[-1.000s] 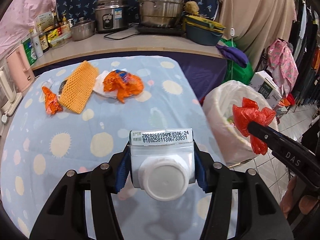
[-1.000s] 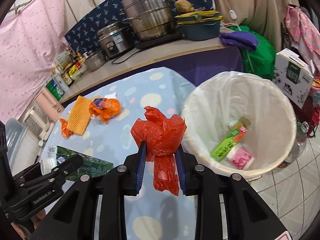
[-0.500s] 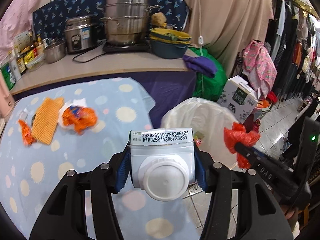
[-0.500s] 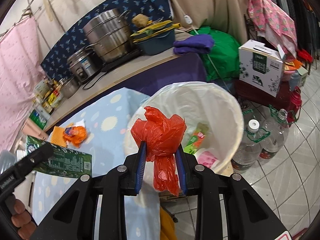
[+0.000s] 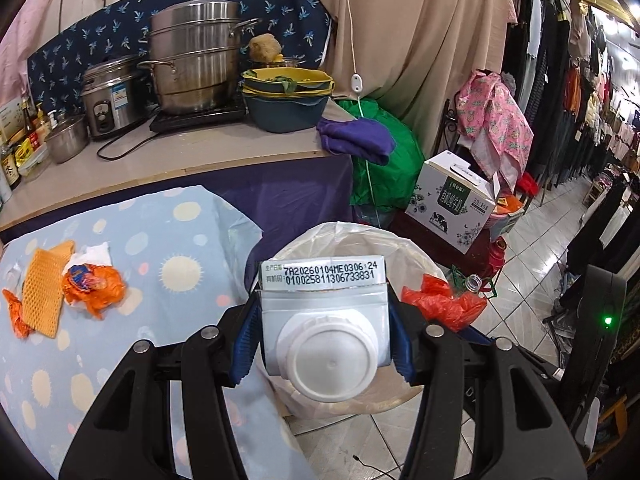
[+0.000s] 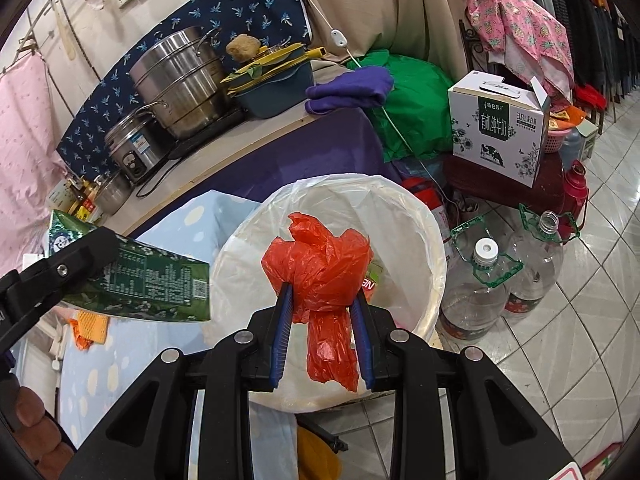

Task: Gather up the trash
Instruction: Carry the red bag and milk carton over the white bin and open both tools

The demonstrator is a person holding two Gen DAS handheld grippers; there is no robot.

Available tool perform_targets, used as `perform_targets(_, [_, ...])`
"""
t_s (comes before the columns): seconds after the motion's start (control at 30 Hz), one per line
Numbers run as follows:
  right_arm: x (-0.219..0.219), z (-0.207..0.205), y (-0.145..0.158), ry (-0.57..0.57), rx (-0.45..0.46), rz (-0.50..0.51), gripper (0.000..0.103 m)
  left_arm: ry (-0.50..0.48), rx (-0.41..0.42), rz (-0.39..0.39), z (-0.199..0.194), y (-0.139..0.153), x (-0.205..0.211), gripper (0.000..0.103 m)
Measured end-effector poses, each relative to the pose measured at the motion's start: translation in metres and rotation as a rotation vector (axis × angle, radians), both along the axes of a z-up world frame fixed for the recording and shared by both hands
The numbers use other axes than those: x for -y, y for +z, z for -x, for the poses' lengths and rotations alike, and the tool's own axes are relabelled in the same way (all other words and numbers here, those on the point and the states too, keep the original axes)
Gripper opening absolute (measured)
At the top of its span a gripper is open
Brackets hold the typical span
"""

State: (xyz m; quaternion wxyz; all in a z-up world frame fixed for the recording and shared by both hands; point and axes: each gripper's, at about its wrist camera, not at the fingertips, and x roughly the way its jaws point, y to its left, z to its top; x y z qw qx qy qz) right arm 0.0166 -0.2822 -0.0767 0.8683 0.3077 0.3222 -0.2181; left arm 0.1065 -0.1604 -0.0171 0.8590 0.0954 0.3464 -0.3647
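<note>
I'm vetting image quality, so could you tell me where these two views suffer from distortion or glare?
Left wrist view: fisheye bends the counter edge, floor tiles glare, carton print sharp. Right wrist view: same bending, dark corners, red bag crisp.

The milk carton (image 5: 324,312) looks like coated paperboard, its top white and faintly glossy, with a smooth white plastic cap; its green printed side (image 6: 152,284) has a soft sheen. The red bag (image 6: 324,276) is thin, crinkled, shiny plastic film. A translucent, wrinkled plastic liner (image 6: 400,216) covers the bin. Both grippers are matt black plastic with ribbed blue pads (image 6: 282,320). The tablecloth (image 5: 180,240) is matt printed cloth. The steamer pot (image 5: 192,56) is brushed, reflective metal. The orange foam net (image 5: 42,292) looks rough and meshed. The empty bottles (image 6: 480,284) are clear glossy plastic, and the floor tiles (image 6: 560,360) are glazed and shiny.
</note>
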Motion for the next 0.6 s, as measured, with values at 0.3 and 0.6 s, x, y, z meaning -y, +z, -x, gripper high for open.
perform_targets(0.3, [0.008,-0.011,-0.01,0.0,-0.019,-0.017,0.027,-0.012,-0.001,-0.01,-0.005,-0.007,0.019,0.052])
perform_targets(0.6, [0.007,-0.019,-0.02,0.005,-0.043,-0.032,0.031,-0.009,-0.03,-0.011,-0.015,-0.015,0.025,0.052])
